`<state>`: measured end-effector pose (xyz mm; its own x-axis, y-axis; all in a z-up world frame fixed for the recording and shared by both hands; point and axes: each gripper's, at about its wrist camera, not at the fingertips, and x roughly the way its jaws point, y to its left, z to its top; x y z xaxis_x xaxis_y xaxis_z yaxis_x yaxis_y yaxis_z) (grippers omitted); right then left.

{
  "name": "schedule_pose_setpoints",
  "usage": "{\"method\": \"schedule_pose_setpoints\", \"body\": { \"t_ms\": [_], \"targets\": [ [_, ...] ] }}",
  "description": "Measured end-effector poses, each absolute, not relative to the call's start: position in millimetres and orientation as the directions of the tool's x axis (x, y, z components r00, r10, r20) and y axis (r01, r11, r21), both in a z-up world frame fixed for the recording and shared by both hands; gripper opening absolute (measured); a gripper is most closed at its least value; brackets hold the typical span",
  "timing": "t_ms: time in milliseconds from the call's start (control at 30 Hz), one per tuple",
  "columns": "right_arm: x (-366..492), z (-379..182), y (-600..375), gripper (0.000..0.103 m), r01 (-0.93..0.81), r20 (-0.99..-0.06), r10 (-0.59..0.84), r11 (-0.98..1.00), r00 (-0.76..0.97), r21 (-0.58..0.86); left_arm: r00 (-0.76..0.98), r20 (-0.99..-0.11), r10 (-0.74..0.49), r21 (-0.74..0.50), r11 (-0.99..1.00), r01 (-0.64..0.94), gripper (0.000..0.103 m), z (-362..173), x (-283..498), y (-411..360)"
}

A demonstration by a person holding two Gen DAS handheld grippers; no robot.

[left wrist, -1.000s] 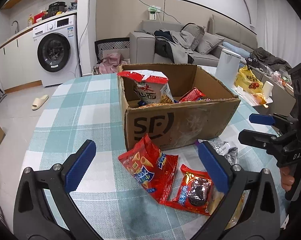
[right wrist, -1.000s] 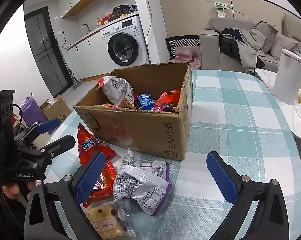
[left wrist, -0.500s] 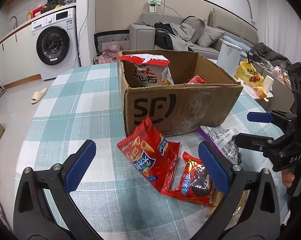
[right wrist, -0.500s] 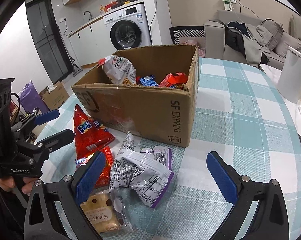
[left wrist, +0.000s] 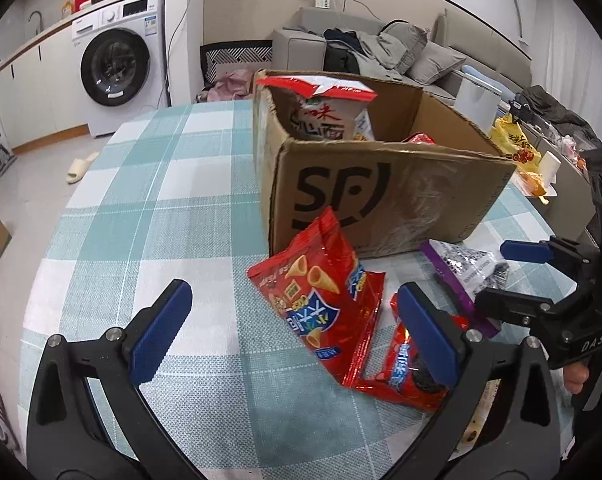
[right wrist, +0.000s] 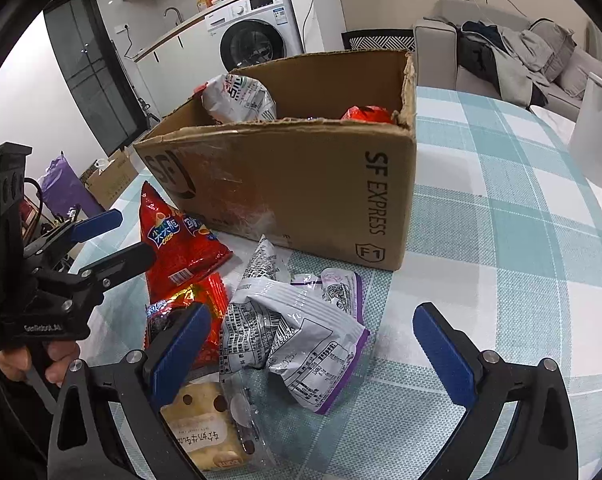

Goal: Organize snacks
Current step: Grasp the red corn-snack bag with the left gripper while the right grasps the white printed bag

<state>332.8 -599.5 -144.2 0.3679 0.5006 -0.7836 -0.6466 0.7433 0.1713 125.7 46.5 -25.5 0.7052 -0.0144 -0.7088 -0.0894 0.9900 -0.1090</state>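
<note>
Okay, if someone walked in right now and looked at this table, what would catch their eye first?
Probably the open cardboard box mid-table, with snack bags poking out. Then the loose packets in front of it: a red cone-snack bag leaning on the box and a crumpled white-and-purple bag beside it, with both hand-held grippers open above them.

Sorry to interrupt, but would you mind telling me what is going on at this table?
A person holds a gripper in each hand, sorting snacks into a cardboard box on the checked table. Both the left gripper and right gripper are open and empty. Some snacks are already in the box; a red chip bag, a crumpled white bag and two smaller packets lie in front of it.
</note>
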Motion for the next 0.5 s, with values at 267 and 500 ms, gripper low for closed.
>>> {"method": "schedule_pose_setpoints", "body": {
  "t_ms": [267, 500],
  "targets": [
    [343.2, -157.5, -598.6, 0.103, -0.621, -0.812, 0.471, 0.763, 0.343, 0.180, 0.671, -0.740, -0.036, -0.159, 0.980, -0.123, 0.102, -43.0, 138.3, 61.6],
    [347.9, -163.6, -596.7, 0.103, -0.616, -0.826, 0.449, 0.771, 0.342, 0.164, 0.645, -0.760, -0.079, -0.208, 0.970, -0.125, 0.102, -57.4, 149.4, 69.6]
  ]
}}
